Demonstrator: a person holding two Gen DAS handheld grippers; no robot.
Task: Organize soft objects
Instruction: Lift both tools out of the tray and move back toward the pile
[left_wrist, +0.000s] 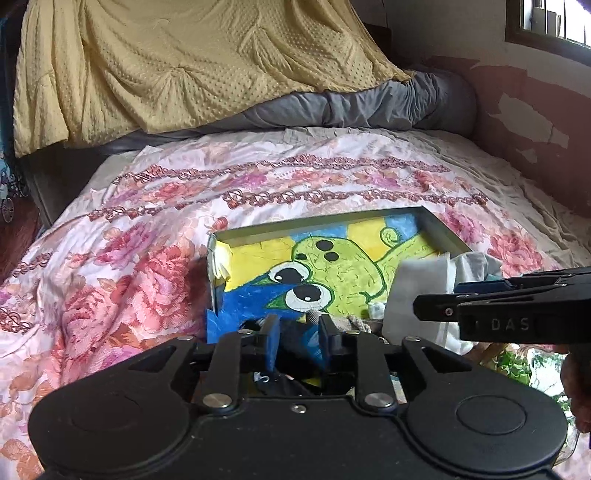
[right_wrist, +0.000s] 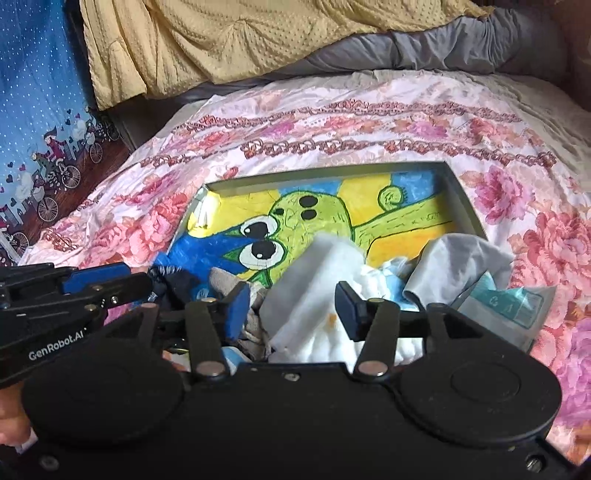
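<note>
The left claw (left_wrist: 297, 341) hung spread over dark socks (right_wrist: 177, 284) in a painted box (left_wrist: 439, 230). The right claw (right_wrist: 291, 308) gaped above a white cloth (right_wrist: 314, 295), pinching nothing, on the floral bed (left_wrist: 129, 266).

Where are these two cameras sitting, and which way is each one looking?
Left wrist view: sits on the left gripper, looks forward and down at the box on the bed; the right gripper pokes in from the right edge.
Right wrist view: sits on the right gripper, over the white cloth; the left gripper enters at the left edge.
Both share the box with its green cartoon drawing, the flowered bedspread and the yellow blanket.
</note>
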